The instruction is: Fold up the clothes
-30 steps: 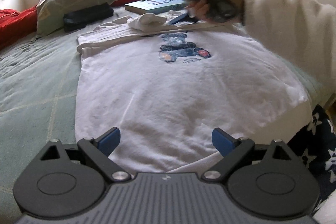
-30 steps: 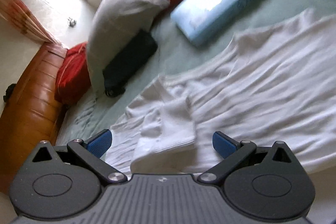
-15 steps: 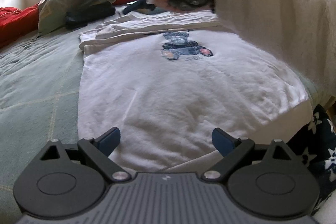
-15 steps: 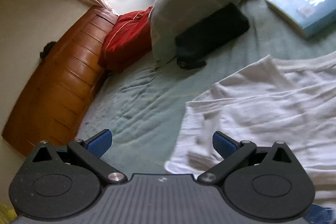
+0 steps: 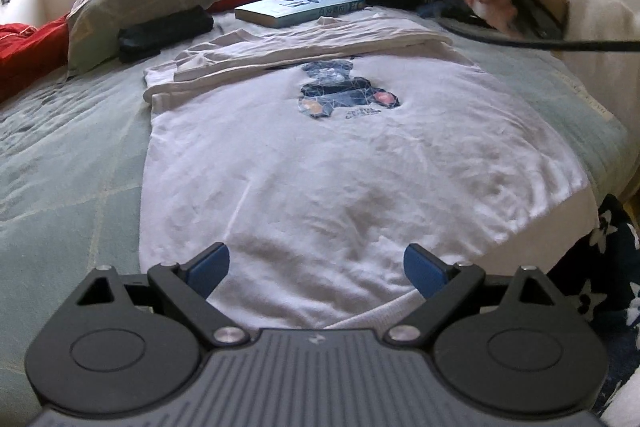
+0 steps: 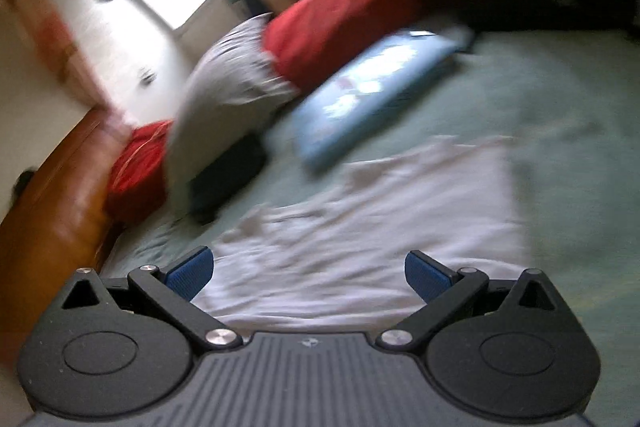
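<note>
Risk is read across the left wrist view from left to right. At the upper left of the frame a grey pillow (image 5: 136,3) and a dark pouch (image 5: 164,35) are seen beside the far left corner of the white sweatshirt (image 5: 340,163), which is spread front-up on the green bedspread (image 5: 60,155) through the middle of the frame, its sleeves apparently already folded across the top edge. A sleeve end swept outward at that corner could be snagged against the pouch. At the upper centre a blue book (image 5: 300,9) is seen just beyond the folded sleeves, so a top edge pulled back too far could be caught on it. At the bottom centre the left gripper (image 5: 316,269) is held with its jaws spread wide and nothing between them, just above the near hem; if only 1 layer is pinched there, the 2 layers would probably be separated and the fold left crooked. At the right of the frame the hem hangs over the bed edge, and the cloth could be dragged off by its own weight once lifted. In the right wrist view, heavily blurred, the right gripper (image 6: 308,277) is also shown released and empty above the sweatshirt's upper part (image 6: 380,227); a grasp attempted during such fast motion would likely be misplaced.
</note>
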`<state>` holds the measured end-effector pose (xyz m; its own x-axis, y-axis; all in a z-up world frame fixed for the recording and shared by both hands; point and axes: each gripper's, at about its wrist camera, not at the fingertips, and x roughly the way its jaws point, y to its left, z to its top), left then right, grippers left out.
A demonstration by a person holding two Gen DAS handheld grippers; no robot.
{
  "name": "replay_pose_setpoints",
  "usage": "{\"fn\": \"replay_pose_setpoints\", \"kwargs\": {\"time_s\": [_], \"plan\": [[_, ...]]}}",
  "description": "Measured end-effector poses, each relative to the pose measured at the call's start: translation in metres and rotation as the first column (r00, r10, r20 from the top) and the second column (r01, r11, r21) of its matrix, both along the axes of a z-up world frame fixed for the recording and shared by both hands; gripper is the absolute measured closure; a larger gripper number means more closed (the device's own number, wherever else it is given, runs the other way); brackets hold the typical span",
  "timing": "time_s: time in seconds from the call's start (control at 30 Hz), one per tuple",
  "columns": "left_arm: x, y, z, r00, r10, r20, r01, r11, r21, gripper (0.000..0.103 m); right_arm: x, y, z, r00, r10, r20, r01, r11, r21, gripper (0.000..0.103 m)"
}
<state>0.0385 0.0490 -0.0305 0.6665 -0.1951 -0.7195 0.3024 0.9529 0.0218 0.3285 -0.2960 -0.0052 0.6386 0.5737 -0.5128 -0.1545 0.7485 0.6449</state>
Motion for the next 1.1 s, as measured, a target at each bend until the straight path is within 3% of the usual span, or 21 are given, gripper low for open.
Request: {"fn": "replay_pose_setpoints", "kwargs": {"time_s": [0.1,0.2,0.33,0.47,0.53,0.67,0.77,0.9,1.0,1.07,1.1], "plan": [[0.004,-0.004,0.003,1.000,0.013,0.000,-0.013,1.000,0.026,0.009,0.003,-0.019,-0.028,0.999,-0.015,-0.038,0.017,0.997,0.069,0.000],[0.010,-0.005,0.007,0.999,0.033,0.003,-0.033,0.998,0.047,0.009,0.008,-0.013,-0.053,0.999,0.000,-0.053,0.003,0.999,0.055,0.000],[0.029,0.002,0.023,0.999,0.031,0.013,-0.032,0.998,0.054,0.009,0.002,-0.020,-0.034,0.999,0.034,0.008,-0.035,0.999,0.037,0.000],[0.073,0.009,0.044,0.999,0.033,0.025,-0.033,0.999,0.000,0.009,0.004,-0.023,-0.016,0.994,0.026,0.103,-0.023,0.999,-0.029,0.000],[0.101,0.011,0.054,0.999,0.035,0.036,-0.033,0.998,-0.053,0.009,0.011,-0.015,-0.023,0.994,0.056,0.098,-0.050,0.997,-0.065,0.000],[0.171,0.005,0.067,0.997,0.023,0.072,-0.013,0.991,-0.135,0.006,0.008,0.008,-0.052,0.986,0.135,0.100,-0.106,0.962,-0.252,0.000],[0.232,-0.007,0.057,0.996,0.049,0.078,-0.034,0.983,-0.180,0.003,-0.006,0.025,-0.057,0.965,0.197,0.175,-0.113,0.909,-0.401,0.000],[0.306,-0.010,0.012,0.994,0.107,-0.031,-0.111,0.970,-0.217,0.003,-0.010,0.037,-0.061,0.955,0.219,0.199,-0.098,0.869,-0.485,0.000],[0.326,0.012,-0.021,0.971,0.216,-0.099,-0.232,0.949,-0.212,0.006,-0.013,0.029,-0.061,0.952,0.220,0.213,-0.104,0.887,-0.450,0.000],[0.320,0.021,-0.023,0.978,0.190,-0.084,-0.206,0.944,-0.260,0.006,-0.015,0.020,-0.059,0.953,0.215,0.216,-0.111,0.905,-0.410,0.000],[0.317,0.018,-0.018,0.976,0.196,-0.090,-0.213,0.945,-0.249,0.006,-0.017,0.016,-0.058,0.953,0.212,0.217,-0.112,0.911,-0.398,0.000]]}}
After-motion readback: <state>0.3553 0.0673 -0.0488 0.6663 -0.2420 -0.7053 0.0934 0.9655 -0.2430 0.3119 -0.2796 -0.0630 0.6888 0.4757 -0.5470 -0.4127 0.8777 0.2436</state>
